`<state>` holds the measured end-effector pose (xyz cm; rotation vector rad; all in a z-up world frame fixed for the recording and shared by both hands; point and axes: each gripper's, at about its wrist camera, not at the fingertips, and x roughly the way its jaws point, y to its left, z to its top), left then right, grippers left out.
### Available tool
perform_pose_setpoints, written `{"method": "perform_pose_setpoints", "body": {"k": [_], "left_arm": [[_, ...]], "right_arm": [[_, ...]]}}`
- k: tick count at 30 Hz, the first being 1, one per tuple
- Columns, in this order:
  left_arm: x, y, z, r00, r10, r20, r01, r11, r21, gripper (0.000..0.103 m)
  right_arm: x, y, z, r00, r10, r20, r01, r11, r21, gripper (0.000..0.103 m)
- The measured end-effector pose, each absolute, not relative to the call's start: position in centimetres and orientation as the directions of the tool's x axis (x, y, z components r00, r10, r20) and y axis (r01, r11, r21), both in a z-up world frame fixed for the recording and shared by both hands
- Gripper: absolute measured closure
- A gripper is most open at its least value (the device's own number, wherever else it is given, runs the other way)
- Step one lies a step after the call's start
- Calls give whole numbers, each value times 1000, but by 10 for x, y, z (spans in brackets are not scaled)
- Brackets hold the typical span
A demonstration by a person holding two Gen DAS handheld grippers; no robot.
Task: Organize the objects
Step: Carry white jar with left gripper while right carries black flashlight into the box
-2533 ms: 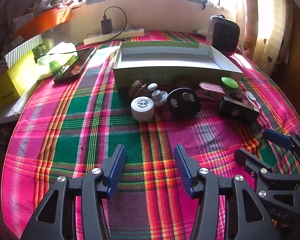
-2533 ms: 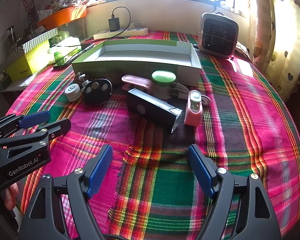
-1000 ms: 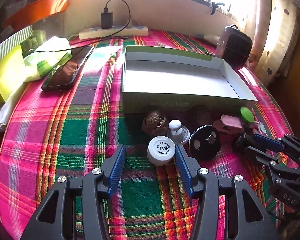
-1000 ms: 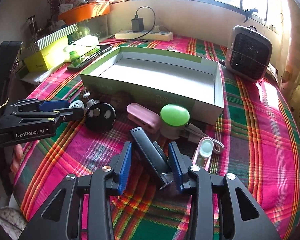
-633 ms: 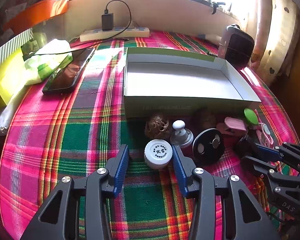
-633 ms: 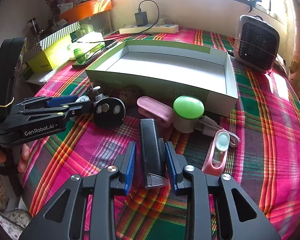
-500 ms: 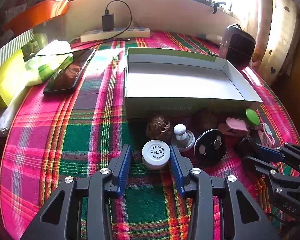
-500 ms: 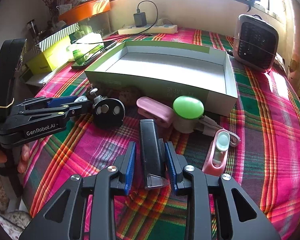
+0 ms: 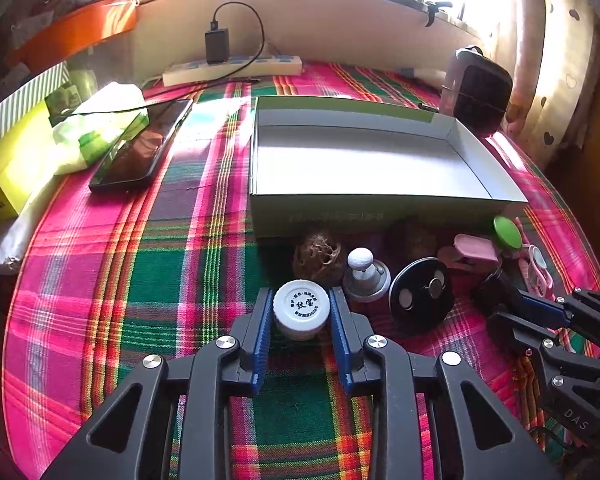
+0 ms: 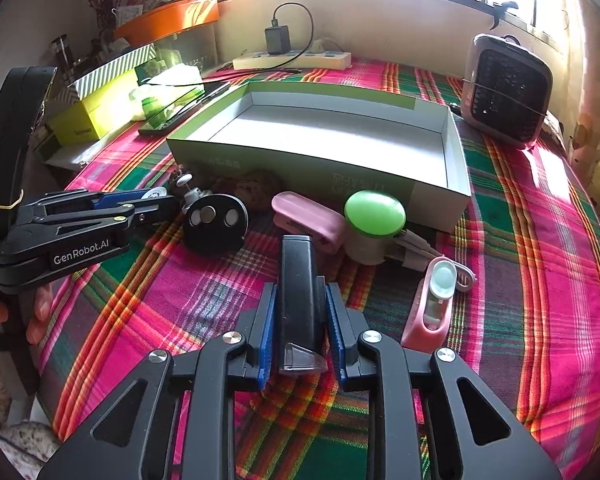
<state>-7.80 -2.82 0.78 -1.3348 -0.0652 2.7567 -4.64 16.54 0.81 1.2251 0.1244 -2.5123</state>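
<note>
My left gripper (image 9: pixel 301 300) is shut on a small white round jar (image 9: pixel 301 309) that stands on the plaid cloth. My right gripper (image 10: pixel 301 292) is shut on a long black box-shaped device (image 10: pixel 298 296) lying on the cloth. An empty green-and-white open box (image 9: pixel 376 200) (image 10: pixel 324 172) stands just behind the row of objects. Beside the jar are a brown fibrous ball (image 9: pixel 319 258), a white knob piece (image 9: pixel 366 272) and a black disc (image 9: pixel 420 296). A pink clip (image 10: pixel 308 218), a green-capped container (image 10: pixel 374 220) and a pink holder (image 10: pixel 434 300) lie near the black device.
A phone (image 9: pixel 140 148) lies left of the box on the round table (image 9: pixel 100 280). A power strip with charger (image 9: pixel 232 68) runs along the back wall. A small fan heater (image 10: pixel 504 88) stands at the back right. Yellow and striped boxes (image 10: pixel 92 100) sit at the far left.
Both grippers moved forward to the row of objects and closed: the left onto the white jar, the right onto the black device.
</note>
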Motion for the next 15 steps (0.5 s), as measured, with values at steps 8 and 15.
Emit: {"method": "perform_pose_setpoints", "body": {"k": [8, 15], "left_arm": [[-76, -28, 10, -623, 93, -777, -58, -996, -73, 77], [-71, -26, 20, -637, 103, -764, -73, -995, -73, 77]], "right_arm": [[-45, 165, 11, -578, -263, -772, 342, -938, 64, 79], [-45, 165, 19, -590, -269, -761, 345, -936, 64, 79]]}}
